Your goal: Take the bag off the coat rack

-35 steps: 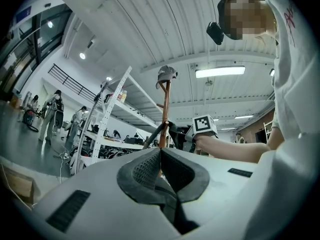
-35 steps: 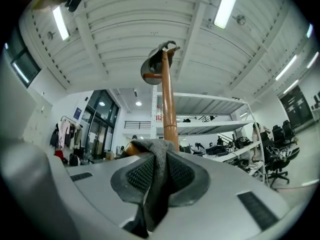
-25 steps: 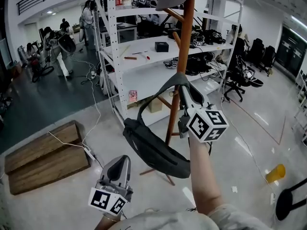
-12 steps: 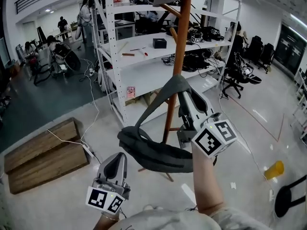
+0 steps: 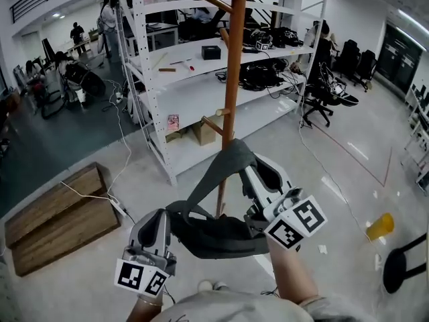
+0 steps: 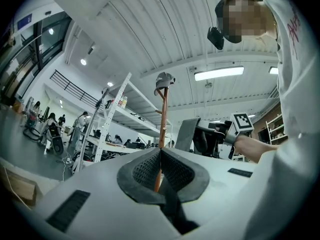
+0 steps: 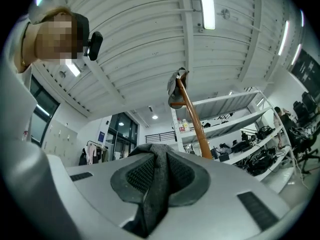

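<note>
A workshop hall with a pale glossy floor (image 5: 322, 173) and white metal shelving (image 5: 201, 92) is seen behind the orange-brown wooden coat rack (image 5: 231, 66). The dark fabric bag (image 5: 214, 233) is held low before the pole by its grey strap (image 5: 224, 166), which is pinched between the jaws of the right gripper (image 7: 157, 156). The jaws of the left gripper (image 6: 160, 154) are pressed together on nothing, beside the bag's end. The strap appears clear of the pegs, so only carrying away is judged left.

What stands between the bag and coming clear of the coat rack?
Nothing visible does. The right gripper is shut on the strap, whose loop sits below the nearest peg and in front of the rack pole. The bag hangs on the person's side.
</note>
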{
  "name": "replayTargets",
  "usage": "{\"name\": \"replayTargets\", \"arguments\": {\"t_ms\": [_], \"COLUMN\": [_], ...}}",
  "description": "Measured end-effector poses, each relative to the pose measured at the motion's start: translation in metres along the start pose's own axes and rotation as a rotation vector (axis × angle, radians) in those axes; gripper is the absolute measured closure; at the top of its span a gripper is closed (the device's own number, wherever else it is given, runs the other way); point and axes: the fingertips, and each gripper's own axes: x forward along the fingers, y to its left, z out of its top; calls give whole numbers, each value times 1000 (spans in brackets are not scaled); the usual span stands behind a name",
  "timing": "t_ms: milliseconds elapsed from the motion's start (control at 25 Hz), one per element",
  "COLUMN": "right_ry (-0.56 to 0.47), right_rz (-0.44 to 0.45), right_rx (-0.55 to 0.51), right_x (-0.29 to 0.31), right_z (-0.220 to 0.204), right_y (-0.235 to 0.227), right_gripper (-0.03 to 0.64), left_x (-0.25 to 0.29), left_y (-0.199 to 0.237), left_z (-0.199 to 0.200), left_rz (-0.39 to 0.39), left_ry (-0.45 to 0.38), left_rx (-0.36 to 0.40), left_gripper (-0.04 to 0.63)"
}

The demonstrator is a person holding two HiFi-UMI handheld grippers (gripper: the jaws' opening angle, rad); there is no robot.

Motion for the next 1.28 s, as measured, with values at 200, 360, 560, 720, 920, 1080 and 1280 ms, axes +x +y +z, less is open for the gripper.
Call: {"name": "replayTargets", "arguments": {"t_ms": [200, 360, 560, 720, 920, 1080, 1280], "right_ry": [49, 80, 113, 119, 121, 115, 119], "right_rz": [44, 58, 71, 90, 110, 117, 109], "right_rx": [69, 109, 137, 144, 149, 155, 159], "right_x": [-29, -45, -57, -66, -74, -80, -93], "right_z": [-31, -56, -71, -76, -74, -74, -71], "right_y": [8, 10, 18, 24, 30, 35, 46], "right_gripper": [554, 554, 554, 554, 554, 554, 554], "left_x": [3, 5, 8, 6, 0, -7, -22], "left_y": [-9, -12, -20, -25, -31, -34, -39], "left_z": [-5, -10, -13, -20, -18, -17, -8], "left_rz": [-22, -29, -41, -33, -10, 4, 8], "left_ry": [19, 30, 37, 43, 34, 20, 3], "left_rx": [-3, -9, -12, -12, -11, -3, 1], "left_gripper": [577, 577, 577, 577, 577, 577, 577]}}
